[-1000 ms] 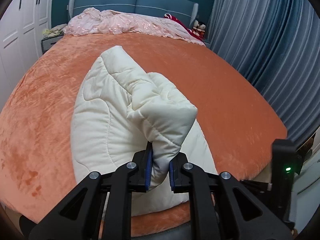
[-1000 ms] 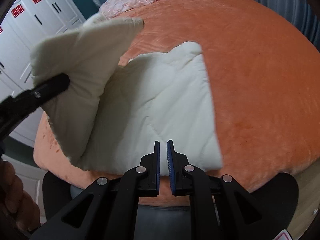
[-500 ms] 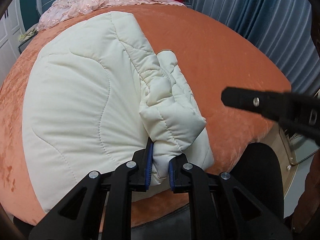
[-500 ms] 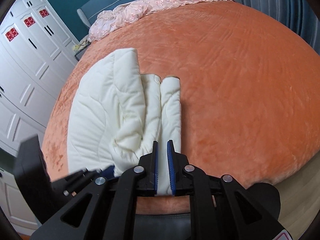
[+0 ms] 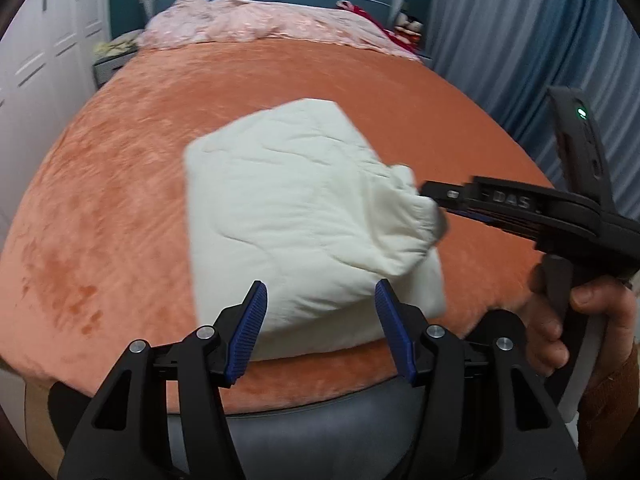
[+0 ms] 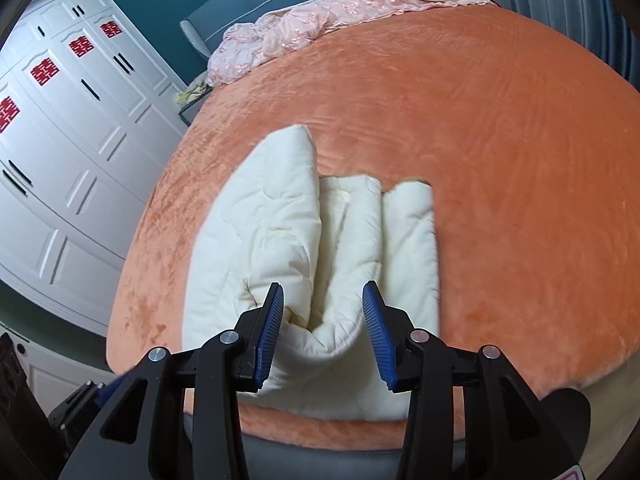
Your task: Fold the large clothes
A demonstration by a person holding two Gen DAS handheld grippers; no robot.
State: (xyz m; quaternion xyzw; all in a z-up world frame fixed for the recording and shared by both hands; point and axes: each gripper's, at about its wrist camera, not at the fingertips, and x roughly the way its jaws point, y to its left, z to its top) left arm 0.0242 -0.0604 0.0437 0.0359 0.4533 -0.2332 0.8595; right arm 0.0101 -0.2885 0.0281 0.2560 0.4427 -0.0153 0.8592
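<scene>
Both grippers, left [image 5: 318,322] and right [image 6: 322,332], were noted with fingers released; the unrestrained cream quilted jacket [image 6: 304,248] was judged likely to spring unfolded near the bed [image 6: 500,160] edge.

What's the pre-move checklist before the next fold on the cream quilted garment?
1. Left gripper released: ok, jaws wide open, nothing between the pads.
2. Right gripper released: ok, jaws open around the near folds but not clamped.
3. Garment fully on the orange bedspread: ok, though its near edge lies close to the bed edge.
4. Sleeves tucked in: ok, folded strips lie side by side on the body.
5. Fold flat and settled: cannot tell, the left view is blurred and a bulge shows at the right side.
6. Right gripper clear of fabric: not ok, its tip sits against the bulge.
</scene>
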